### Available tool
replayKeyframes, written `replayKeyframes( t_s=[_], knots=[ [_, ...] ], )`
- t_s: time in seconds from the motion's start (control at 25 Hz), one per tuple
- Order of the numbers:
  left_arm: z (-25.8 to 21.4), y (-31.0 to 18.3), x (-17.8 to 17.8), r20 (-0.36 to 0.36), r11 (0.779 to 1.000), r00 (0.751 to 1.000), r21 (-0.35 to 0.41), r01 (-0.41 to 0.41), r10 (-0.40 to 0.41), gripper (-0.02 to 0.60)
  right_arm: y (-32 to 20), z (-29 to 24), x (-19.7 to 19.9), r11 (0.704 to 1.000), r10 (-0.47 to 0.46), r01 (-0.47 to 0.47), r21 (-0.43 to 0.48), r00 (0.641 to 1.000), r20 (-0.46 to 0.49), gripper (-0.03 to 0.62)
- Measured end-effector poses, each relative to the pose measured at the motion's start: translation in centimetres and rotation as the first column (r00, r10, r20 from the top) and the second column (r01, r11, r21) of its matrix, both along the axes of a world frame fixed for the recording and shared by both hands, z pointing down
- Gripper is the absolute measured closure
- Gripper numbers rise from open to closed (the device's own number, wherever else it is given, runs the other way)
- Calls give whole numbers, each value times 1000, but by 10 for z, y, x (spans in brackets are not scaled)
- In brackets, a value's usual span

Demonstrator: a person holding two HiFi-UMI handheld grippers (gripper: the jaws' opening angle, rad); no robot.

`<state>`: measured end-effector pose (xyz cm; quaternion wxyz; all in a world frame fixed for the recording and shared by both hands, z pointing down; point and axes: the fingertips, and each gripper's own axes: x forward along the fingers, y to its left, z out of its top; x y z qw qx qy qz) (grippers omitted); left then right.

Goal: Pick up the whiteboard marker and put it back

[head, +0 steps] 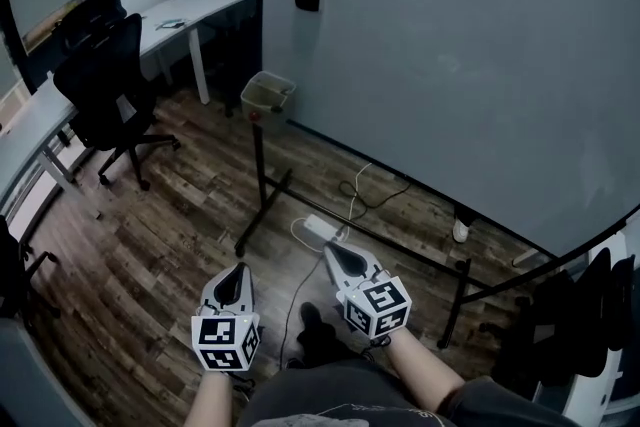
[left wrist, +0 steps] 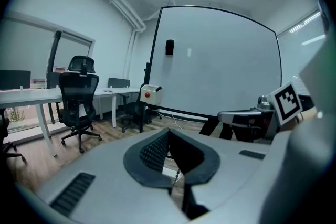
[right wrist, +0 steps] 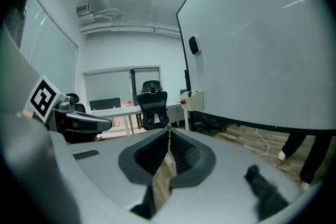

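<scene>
Facing the whiteboard (head: pixel 450 45), the person held the left gripper (head: pixel 238 268) and right gripper (head: pixel 331 248), both clenched on nothing. I couldn't make out the marker; a small box (head: pixel 268 92) hung at the board's corner.

The left tool (head: pixel 238 268) and the right tool (head: pixel 331 249) are held side by side, pointing forward and slightly down, their tips angled a little toward each other. Each tool's jaws are pressed together with nothing between them. A bare forearm (head: pixel 425 377) extends behind the right tool's marker cube (head: pixel 378 306).
</scene>
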<state>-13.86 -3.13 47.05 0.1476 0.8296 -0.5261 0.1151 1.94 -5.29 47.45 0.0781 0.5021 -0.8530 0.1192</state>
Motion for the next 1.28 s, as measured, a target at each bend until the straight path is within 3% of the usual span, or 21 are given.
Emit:
replayKeyframes(
  t_s=[0.32, 0.68, 0.84, 1.28],
  knots=[
    [-8, -71, -7, 20, 998, 998, 5, 61, -61, 568, -90, -15, 0, 999, -24, 23, 42, 999, 40, 569],
    [-18, -142, 12, 26, 993, 993, 11, 117, -117, 568, -172, -22, 8, 994, -93, 89, 62, 994, 51, 569],
    [-23, -166, 12, 41, 987, 986, 24, 159, -160, 568, -199, -20, 2, 989, -138, 135, 68, 989, 55, 569],
    [-26, -194, 5, 35, 970, 970, 17, 242, -242, 568, -241, -23, -7, 984, -156, 149, 103, 985, 73, 568]
  ],
)
